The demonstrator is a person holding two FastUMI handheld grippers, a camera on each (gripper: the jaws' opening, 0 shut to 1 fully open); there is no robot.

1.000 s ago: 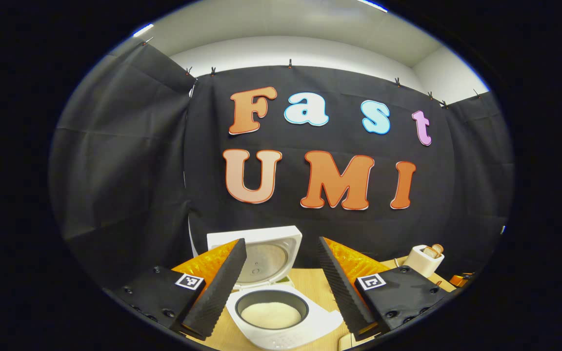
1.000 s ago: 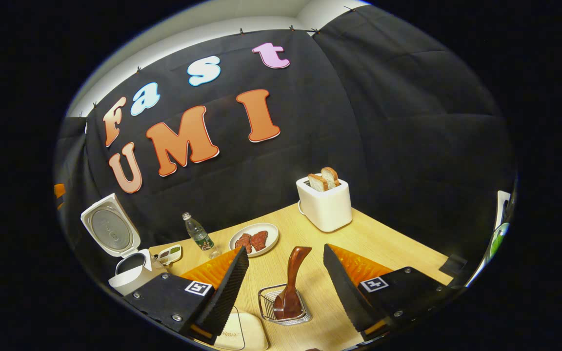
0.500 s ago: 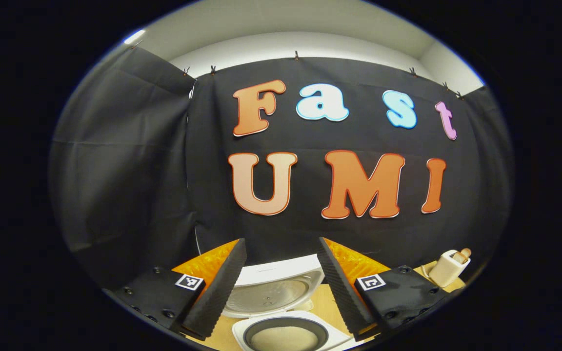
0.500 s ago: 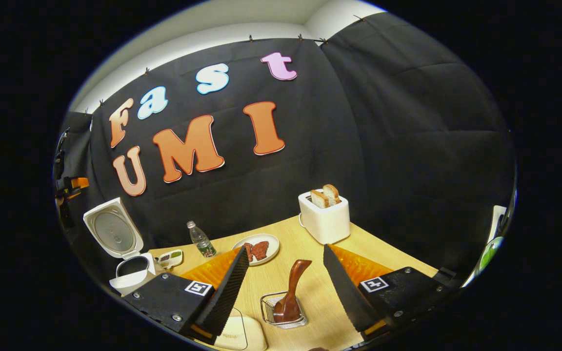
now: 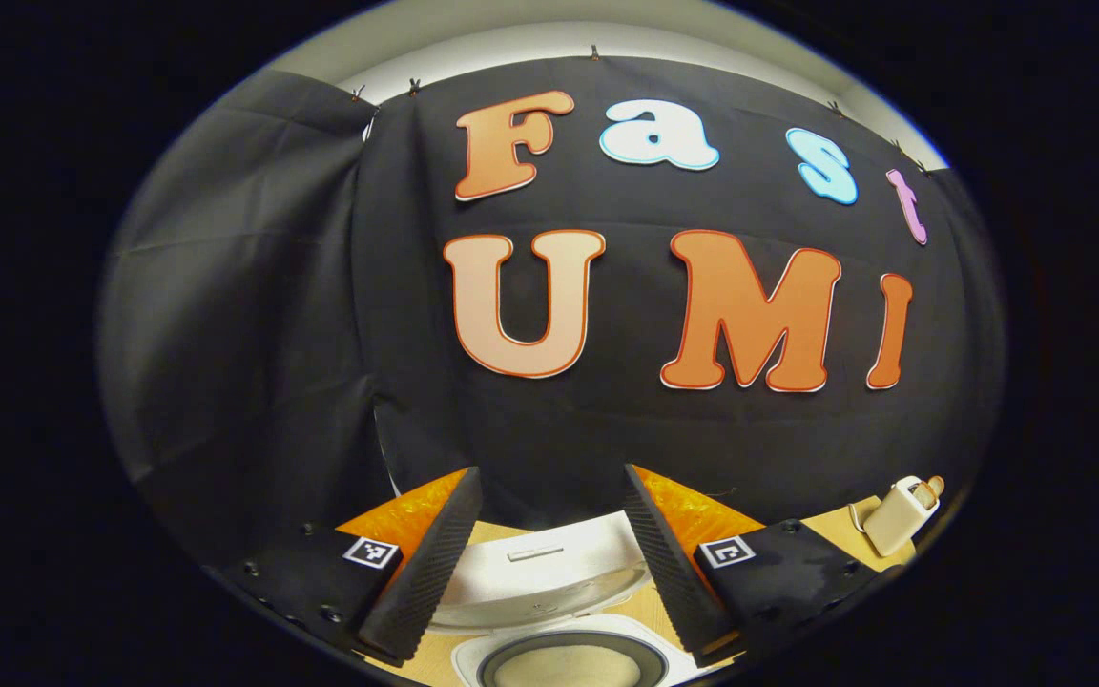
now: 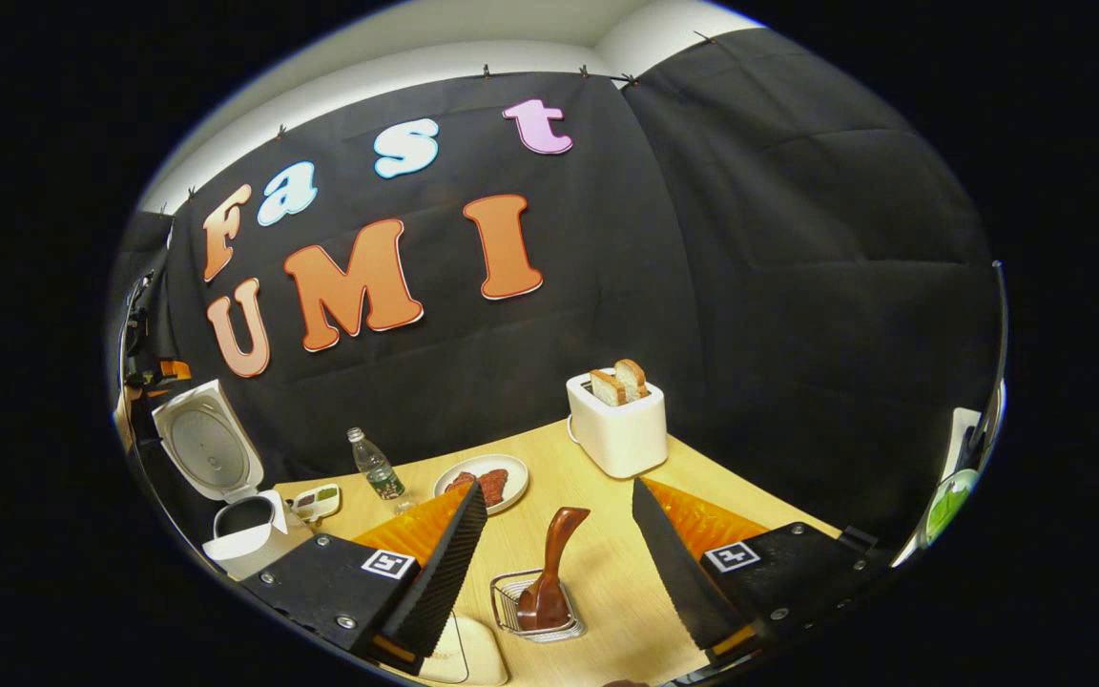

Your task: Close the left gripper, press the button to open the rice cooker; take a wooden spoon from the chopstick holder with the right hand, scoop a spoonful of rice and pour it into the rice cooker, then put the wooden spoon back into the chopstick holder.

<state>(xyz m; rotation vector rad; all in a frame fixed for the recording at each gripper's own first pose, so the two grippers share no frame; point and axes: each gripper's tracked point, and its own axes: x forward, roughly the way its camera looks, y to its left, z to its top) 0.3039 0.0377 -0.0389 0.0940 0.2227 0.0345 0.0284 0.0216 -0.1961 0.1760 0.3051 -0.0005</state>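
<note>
While my left gripper (image 5: pixel 549 544) hangs above the open rice cooker (image 5: pixel 549 611), both grippers' jaws gape wide, the right gripper (image 6: pixel 559 563) facing the wooden spoon (image 6: pixel 549 572).

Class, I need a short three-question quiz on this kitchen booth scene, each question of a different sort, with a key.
1. True or false: the rice cooker has its lid up.
2. Where is the wooden spoon? A) in the wire holder B) on the plate C) held by the right tongs
3. Fill in: two slices of bread stand in the ______.

Key: 1 true; 2 A, the right tongs are open with the spoon between them, ungripped; 3 toaster.
</note>
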